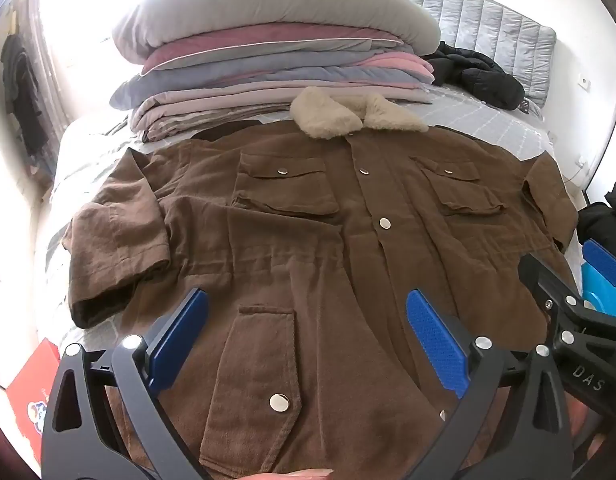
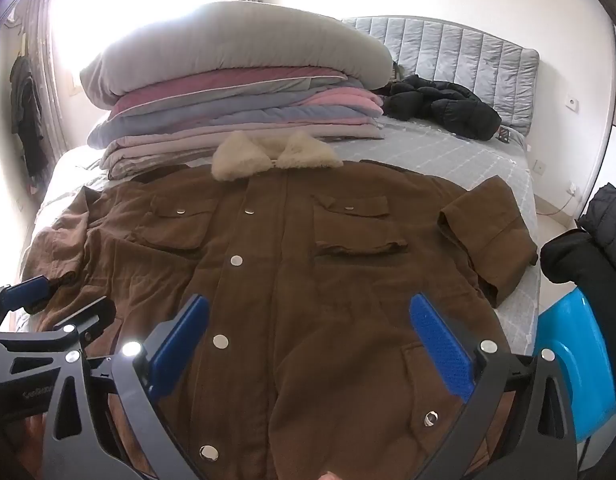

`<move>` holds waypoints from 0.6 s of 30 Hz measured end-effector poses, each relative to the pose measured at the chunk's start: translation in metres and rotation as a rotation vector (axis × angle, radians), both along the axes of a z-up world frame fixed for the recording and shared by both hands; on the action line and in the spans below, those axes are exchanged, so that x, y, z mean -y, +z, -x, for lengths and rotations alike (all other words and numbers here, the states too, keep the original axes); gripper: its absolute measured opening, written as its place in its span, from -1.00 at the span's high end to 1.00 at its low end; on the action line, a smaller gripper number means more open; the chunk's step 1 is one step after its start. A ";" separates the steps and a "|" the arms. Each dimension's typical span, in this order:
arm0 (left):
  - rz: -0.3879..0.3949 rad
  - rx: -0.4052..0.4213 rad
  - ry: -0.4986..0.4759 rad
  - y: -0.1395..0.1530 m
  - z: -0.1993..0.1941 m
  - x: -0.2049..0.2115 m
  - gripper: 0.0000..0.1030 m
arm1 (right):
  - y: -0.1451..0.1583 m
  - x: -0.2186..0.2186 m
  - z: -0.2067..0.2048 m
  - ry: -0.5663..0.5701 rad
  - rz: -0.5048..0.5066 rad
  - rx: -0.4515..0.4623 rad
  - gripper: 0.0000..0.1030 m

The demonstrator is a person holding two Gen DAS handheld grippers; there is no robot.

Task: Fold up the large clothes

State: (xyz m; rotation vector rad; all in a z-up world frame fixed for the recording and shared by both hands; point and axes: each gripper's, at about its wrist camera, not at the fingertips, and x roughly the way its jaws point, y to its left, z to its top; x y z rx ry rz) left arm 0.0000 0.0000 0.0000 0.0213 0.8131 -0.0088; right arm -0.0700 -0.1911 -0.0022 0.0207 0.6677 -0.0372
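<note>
Facing: coat [image 1: 308, 240] flat on bed [image 1: 487, 128], collar [image 1: 347, 116] far, hem near
Left gripper [image 1: 308, 344]: wide open, empty, nearer left sleeve [image 1: 120, 248]
Right gripper [image 2: 311, 344]: wide open, empty, nearer right sleeve [image 2: 491, 232]

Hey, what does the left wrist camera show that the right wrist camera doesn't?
Only the left wrist view shows a red box beside the bed, and the jacket's left sleeve in full. Only the right wrist view shows the right sleeve in full, a power cable on the floor and more of the blue chair. Both show the brown jacket spread flat on the bed, its fleece collar, the stacked bedding, the black puffer coat, and each gripper open above the hem.
</note>
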 end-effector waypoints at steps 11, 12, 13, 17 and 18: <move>-0.011 0.013 0.027 0.000 0.005 -0.004 -0.86 | 0.002 0.004 -0.001 -0.017 0.002 -0.007 -0.89; -0.010 0.013 0.028 0.000 0.006 -0.004 -0.86 | 0.001 0.004 -0.001 -0.018 0.002 -0.008 -0.89; -0.010 0.013 0.027 0.000 0.006 -0.004 -0.86 | 0.002 0.004 -0.001 -0.017 0.003 -0.007 -0.89; -0.010 0.012 0.026 0.000 0.006 -0.005 -0.86 | 0.001 0.004 -0.001 -0.017 0.003 -0.009 -0.89; -0.011 0.009 0.028 0.000 0.002 -0.006 -0.86 | 0.001 0.005 -0.001 -0.017 0.003 -0.009 -0.89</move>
